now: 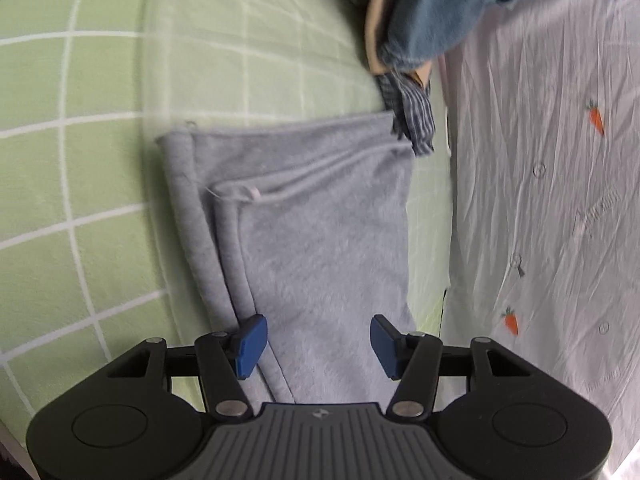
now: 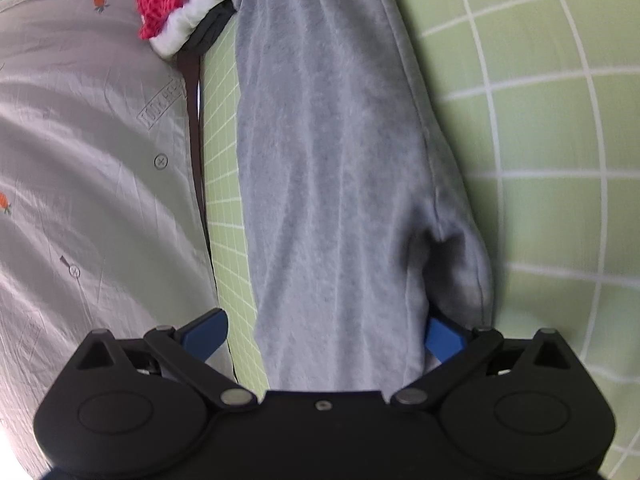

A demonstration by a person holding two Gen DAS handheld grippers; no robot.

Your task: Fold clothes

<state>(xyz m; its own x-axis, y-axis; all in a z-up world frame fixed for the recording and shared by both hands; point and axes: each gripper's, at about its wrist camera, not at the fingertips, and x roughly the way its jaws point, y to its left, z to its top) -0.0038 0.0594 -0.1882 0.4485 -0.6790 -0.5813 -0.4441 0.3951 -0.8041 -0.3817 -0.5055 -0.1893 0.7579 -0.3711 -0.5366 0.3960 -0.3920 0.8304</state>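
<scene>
Two grippers, left gripper [image 1: 315, 346] and right gripper [image 2: 324, 336], are hovering with jaws apart over grey sweatpants [image 1: 304, 232], holding nothing. Fabric bunching at five o'clock risks folding crooked.

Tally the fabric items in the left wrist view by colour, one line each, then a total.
Grey: 1, the grey sweatpants
Blue: 1, the blue garment
Blue-and-white checked: 1, the checked cloth
Tan: 1, the tan piece
Total: 4
</scene>
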